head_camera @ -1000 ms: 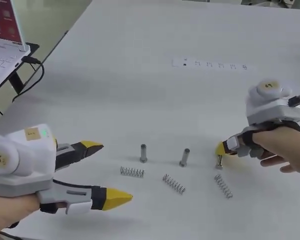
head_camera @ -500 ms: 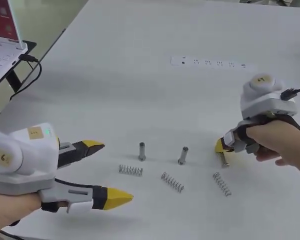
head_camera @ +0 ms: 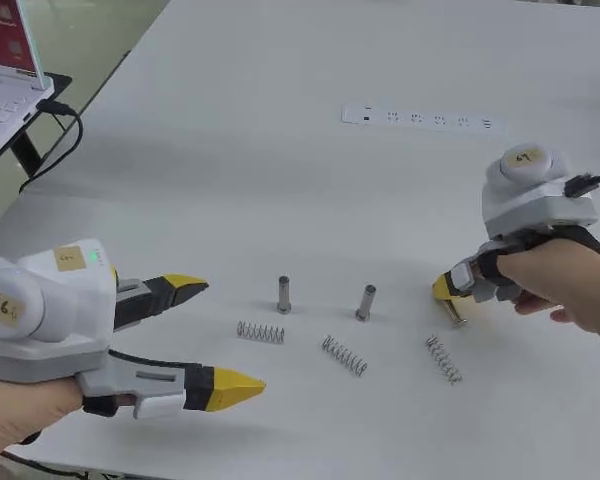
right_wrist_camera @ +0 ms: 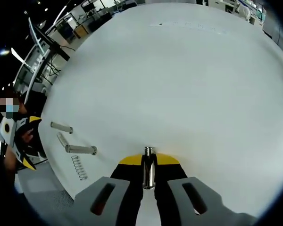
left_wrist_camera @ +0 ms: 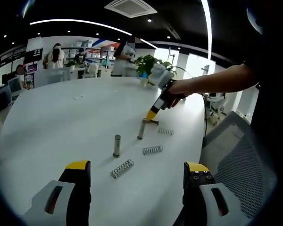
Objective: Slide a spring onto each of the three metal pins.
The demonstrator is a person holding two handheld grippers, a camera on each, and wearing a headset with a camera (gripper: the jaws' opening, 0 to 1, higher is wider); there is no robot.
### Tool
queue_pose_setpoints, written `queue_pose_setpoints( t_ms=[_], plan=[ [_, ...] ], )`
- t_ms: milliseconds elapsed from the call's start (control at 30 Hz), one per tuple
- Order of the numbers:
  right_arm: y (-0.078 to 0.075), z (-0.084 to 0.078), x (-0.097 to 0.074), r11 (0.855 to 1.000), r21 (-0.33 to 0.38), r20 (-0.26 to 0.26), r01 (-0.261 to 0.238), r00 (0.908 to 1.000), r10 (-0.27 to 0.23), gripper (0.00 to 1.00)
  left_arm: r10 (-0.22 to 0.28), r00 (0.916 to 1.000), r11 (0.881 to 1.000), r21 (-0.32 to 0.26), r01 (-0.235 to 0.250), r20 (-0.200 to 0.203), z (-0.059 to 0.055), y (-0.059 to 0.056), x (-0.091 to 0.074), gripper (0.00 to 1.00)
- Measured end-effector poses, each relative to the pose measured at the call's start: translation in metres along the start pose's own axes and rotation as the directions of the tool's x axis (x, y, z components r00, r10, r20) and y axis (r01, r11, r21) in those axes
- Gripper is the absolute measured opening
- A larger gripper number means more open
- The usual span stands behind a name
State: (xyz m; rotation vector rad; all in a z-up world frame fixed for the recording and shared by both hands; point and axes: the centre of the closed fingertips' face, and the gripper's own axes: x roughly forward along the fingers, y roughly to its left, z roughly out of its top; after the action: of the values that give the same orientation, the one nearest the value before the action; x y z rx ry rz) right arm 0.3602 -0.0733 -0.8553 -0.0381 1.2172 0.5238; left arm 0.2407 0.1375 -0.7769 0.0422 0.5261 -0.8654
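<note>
**Right tongs clamped on a pin, left tongs spread wide**

The right tongs point(right_wrist_camera: 148, 159) are clenched on a metal pin point(right_wrist_camera: 148, 172). It lies along the line of the jaws, its head poking just past the yellow tips. In the head view this pin hangs tilted from the tips with its lower end close to the desk point(head_camera: 280, 180); whether it touches cannot be told. Just beside these tongs, on the person's side, the nearest spring point(head_camera: 443, 358) lies flat on the desk, apart from the gripped pin.

The left tongs point(head_camera: 220, 335) are released, their jaws spread wide and held low over the desk's near edge. Straight ahead of their tips lies the first spring point(head_camera: 260, 332), flat on the desk. Just past it an upright pin point(head_camera: 284, 294) stands on its broader foot. Farther on, between the two tongs, the middle spring point(head_camera: 344, 355) lies at a slant. A second upright pin point(head_camera: 366, 302) stands just beyond it.

All three springs are apart from the pins. Well beyond both tongs a white power strip point(head_camera: 420, 121) lies across the desk. A laptop point(head_camera: 5, 70) sits off the desk's edge on the left tongs' outer side.
</note>
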Motion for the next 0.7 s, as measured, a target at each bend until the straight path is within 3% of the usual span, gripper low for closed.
queue_pose_setpoints(
  t_ms=[167,700],
  plan=[
    [0.004,-0.001,-0.003,0.999,-0.031,0.029,-0.039,0.9988,0.04,0.04,0.0,1.0,1.0,-0.002,0.0,0.002,0.0,-0.001,0.001,0.77],
    [0.011,-0.004,-0.018,0.993,-0.088,0.113,-0.078,0.9898,0.087,0.04,0.002,1.0,1.0,-0.008,-0.002,-0.003,-0.002,-0.004,0.001,0.76]
  ],
)
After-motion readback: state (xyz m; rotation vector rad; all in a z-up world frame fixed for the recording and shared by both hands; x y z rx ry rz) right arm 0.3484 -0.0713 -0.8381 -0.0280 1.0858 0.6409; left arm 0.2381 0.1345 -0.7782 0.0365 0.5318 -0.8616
